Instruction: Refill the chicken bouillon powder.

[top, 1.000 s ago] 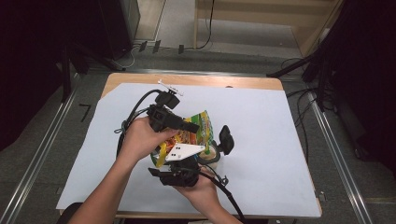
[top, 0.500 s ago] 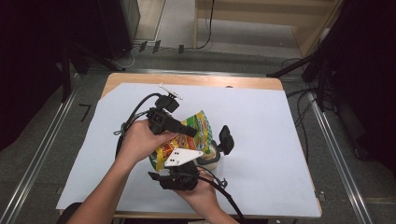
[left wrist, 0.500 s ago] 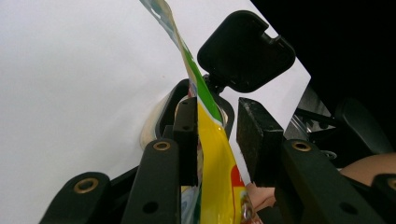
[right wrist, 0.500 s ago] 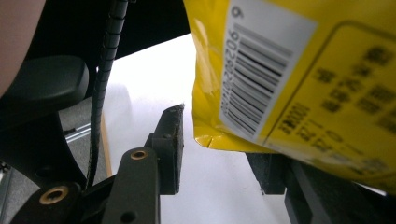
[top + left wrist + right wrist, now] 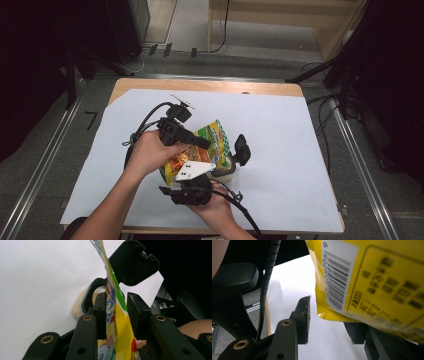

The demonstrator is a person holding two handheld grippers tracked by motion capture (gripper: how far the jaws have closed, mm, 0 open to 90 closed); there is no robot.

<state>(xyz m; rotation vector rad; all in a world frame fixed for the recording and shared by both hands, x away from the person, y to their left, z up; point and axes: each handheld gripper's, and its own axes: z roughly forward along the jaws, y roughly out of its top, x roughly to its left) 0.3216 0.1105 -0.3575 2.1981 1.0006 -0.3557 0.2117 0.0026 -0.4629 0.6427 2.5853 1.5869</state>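
A yellow and green snack bag [image 5: 212, 137] hangs tilted above the table, and my left gripper [image 5: 202, 144] is shut on it. In the left gripper view the bag [image 5: 117, 322] fills the gap between the two pads of the left gripper [image 5: 116, 296]. Its top edge points at a cream jar [image 5: 80, 307] with a black rim and a flipped-up black lid [image 5: 133, 262]. The jar [image 5: 226, 170] stands on the white sheet, lid [image 5: 242, 149] to its right. My right gripper [image 5: 207, 176] sits just under the bag beside the jar. The right gripper [image 5: 329, 320] is open over bare sheet, the bag's barcode side [image 5: 374, 277] above it.
A white sheet [image 5: 280, 150] covers most of the wooden table [image 5: 210, 86]. Black cables trail from both grippers toward the near edge. Metal rails [image 5: 45, 165] run along the floor on both sides, with dark equipment beyond.
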